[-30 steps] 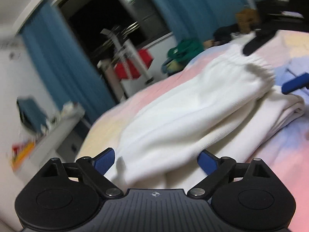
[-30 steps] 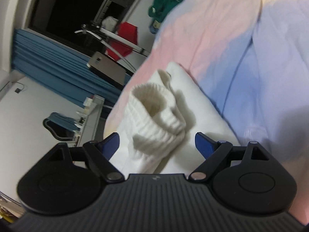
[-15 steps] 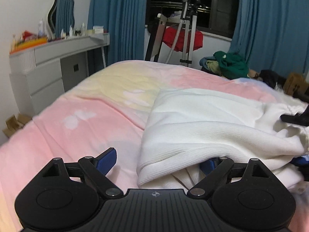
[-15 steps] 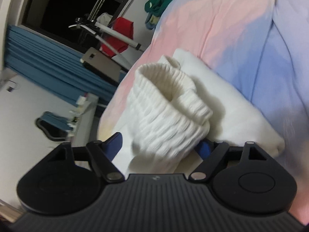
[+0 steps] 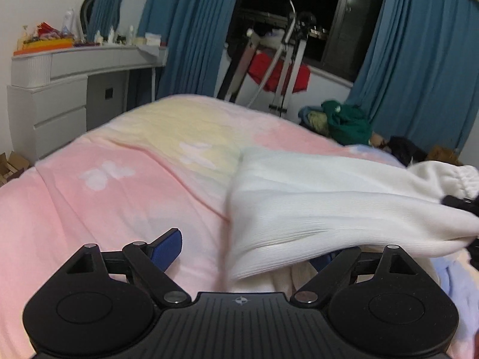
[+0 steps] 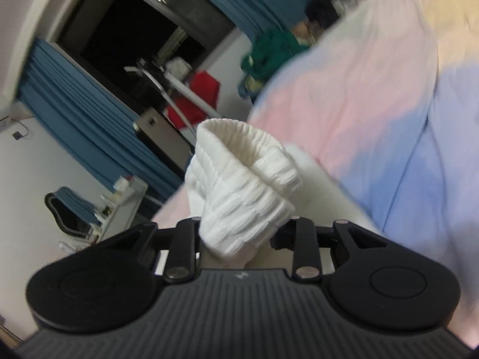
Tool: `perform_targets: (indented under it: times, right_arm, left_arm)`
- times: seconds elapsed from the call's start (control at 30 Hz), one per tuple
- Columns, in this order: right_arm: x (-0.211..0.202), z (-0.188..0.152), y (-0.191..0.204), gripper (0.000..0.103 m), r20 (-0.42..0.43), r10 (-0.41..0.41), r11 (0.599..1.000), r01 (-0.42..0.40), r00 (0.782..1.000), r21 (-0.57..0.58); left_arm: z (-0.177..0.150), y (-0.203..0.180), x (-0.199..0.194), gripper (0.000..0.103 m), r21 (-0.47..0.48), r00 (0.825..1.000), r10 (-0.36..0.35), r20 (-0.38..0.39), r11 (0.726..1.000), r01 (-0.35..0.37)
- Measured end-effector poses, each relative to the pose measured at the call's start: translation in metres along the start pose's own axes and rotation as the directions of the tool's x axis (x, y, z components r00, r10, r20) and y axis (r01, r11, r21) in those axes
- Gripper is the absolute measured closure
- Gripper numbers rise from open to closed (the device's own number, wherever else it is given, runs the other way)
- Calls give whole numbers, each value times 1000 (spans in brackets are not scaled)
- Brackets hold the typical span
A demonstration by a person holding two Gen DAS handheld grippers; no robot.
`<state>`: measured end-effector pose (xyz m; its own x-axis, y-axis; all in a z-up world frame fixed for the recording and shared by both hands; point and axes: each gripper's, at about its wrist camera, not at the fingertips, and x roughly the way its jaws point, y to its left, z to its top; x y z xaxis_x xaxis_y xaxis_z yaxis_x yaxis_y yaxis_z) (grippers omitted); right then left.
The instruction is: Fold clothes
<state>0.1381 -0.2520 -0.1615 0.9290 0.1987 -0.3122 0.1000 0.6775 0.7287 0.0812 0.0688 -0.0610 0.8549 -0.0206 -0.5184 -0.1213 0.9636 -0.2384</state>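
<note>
right tongs point(image 6: 239, 233) just closed onto ribbed cuff point(image 6: 239, 185), left tongs point(image 5: 242, 251) wide open around white garment point(image 5: 329, 203)

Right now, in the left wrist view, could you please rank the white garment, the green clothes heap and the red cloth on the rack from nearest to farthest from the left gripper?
1. White garment, over the left gripper, right.
2. Green clothes heap, beyond the bed's far edge, right.
3. Red cloth, on the rack by the window.
</note>
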Motion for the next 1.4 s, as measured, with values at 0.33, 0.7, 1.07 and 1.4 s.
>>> perform_targets:
  times: [0.33,0.7,1.07,1.4]
  right_arm:
    - [2,-8,-38,68,-111,-189,982,184,976,-52]
    - [-6,-14,-22,44,-140,-231,967,212,963,-139]
    - [16,-22,-48,3,-245,-227,973,210,943,-95]
    - [7,-20,-46,32,-264,-130,991,134,956,-1]
  left_arm:
    - [-3,12,8,13,-70,998,-33,-48,997,30]
    - [-4,25,10,14,-166,995,-28,-92,986,13]
    - [-4,36,18,13,-226,988,-30,-149,974,-4]
    - [12,58,14,13,-359,924,-274,-266,918,168]
